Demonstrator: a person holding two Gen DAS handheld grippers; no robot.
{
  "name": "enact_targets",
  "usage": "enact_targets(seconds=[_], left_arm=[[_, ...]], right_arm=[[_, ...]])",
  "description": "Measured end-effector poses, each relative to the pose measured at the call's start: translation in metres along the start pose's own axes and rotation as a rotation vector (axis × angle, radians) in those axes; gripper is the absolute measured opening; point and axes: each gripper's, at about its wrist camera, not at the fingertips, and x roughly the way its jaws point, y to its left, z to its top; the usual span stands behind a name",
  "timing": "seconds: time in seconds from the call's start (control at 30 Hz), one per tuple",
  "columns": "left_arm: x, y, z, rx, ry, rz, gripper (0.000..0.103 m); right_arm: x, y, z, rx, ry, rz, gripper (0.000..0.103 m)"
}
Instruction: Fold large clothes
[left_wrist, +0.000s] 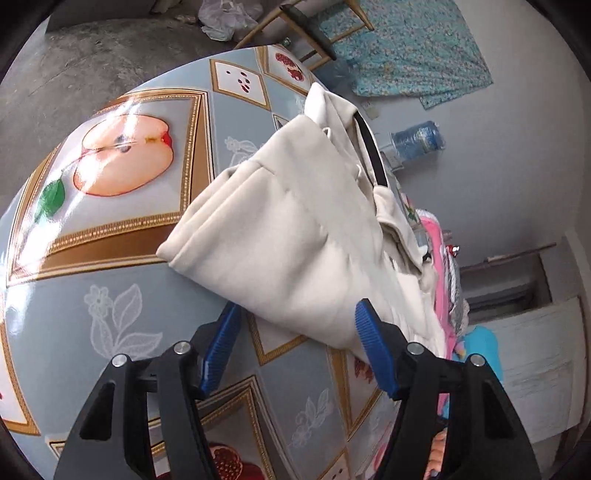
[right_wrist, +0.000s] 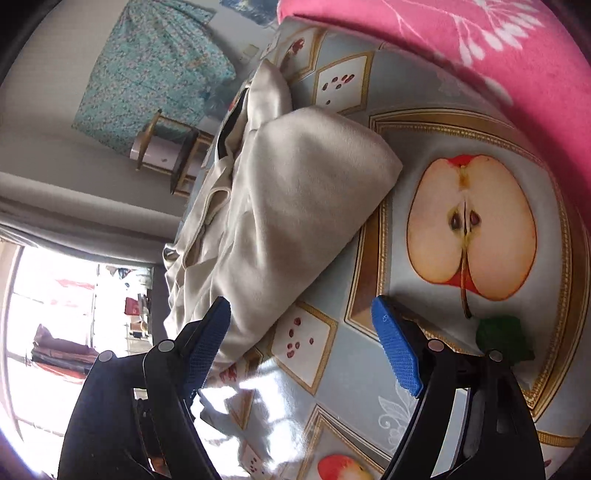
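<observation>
A cream garment (left_wrist: 295, 240) lies folded in layers on the fruit-print tablecloth (left_wrist: 122, 302); a black strip shows at its far end. My left gripper (left_wrist: 295, 332) is open and empty, its blue pads either side of the garment's near edge, just above it. In the right wrist view the same garment (right_wrist: 288, 206) lies bunched on the tablecloth (right_wrist: 369, 369). My right gripper (right_wrist: 301, 325) is open and empty, its left pad at the garment's near edge, its right pad over bare cloth.
A pile of pink and blue clothes (left_wrist: 447, 280) sits beside the garment at the table's edge. A pink blanket (right_wrist: 461, 40) lies at the table's far side. A wooden chair (right_wrist: 166, 147) and a teal floral cloth (right_wrist: 147, 66) stand beyond the table.
</observation>
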Motion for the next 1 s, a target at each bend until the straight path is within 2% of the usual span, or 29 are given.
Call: enact_targets(seconds=[0.07, 0.13, 0.27, 0.43, 0.57, 0.67, 0.73, 0.8, 0.87, 0.9, 0.93, 1.0], left_arm=[[0.003, 0.005, 0.003, -0.071, -0.040, -0.043, 0.064], [0.000, 0.005, 0.008, -0.091, -0.077, -0.041, 0.064], [0.003, -0.001, 0.009, -0.146, -0.150, -0.023, 0.065], [0.009, -0.014, 0.007, -0.152, -0.223, 0.047, 0.066], [0.025, -0.047, -0.001, 0.051, -0.271, 0.262, 0.065], [0.037, -0.064, -0.010, 0.214, -0.309, 0.397, 0.059], [0.044, -0.068, -0.014, 0.285, -0.317, 0.449, 0.054], [0.047, -0.072, -0.015, 0.350, -0.330, 0.487, 0.047], [0.052, -0.081, -0.017, 0.428, -0.349, 0.536, 0.038], [0.053, -0.086, -0.018, 0.471, -0.363, 0.562, 0.032], [0.052, -0.089, -0.020, 0.508, -0.379, 0.586, 0.028], [0.052, -0.096, -0.020, 0.559, -0.408, 0.608, 0.024]], right_arm=[[0.002, -0.002, 0.005, 0.048, -0.027, 0.008, 0.076], [0.005, -0.007, 0.009, 0.105, -0.056, 0.041, 0.076], [0.008, -0.015, 0.014, 0.193, -0.130, 0.097, 0.075], [0.011, -0.016, 0.017, 0.250, -0.192, 0.085, 0.065], [0.013, -0.013, 0.017, 0.208, -0.215, 0.048, 0.056], [0.013, -0.009, 0.017, 0.151, -0.222, 0.002, 0.050], [0.014, -0.004, 0.017, 0.114, -0.225, -0.033, 0.048], [0.016, 0.004, 0.018, 0.059, -0.222, -0.102, 0.041], [0.019, 0.017, 0.019, -0.037, -0.209, -0.195, 0.027], [0.022, 0.023, 0.019, -0.088, -0.196, -0.236, 0.023], [0.024, 0.028, 0.020, -0.132, -0.182, -0.259, 0.015], [0.022, 0.036, 0.022, -0.196, -0.174, -0.276, 0.010]])
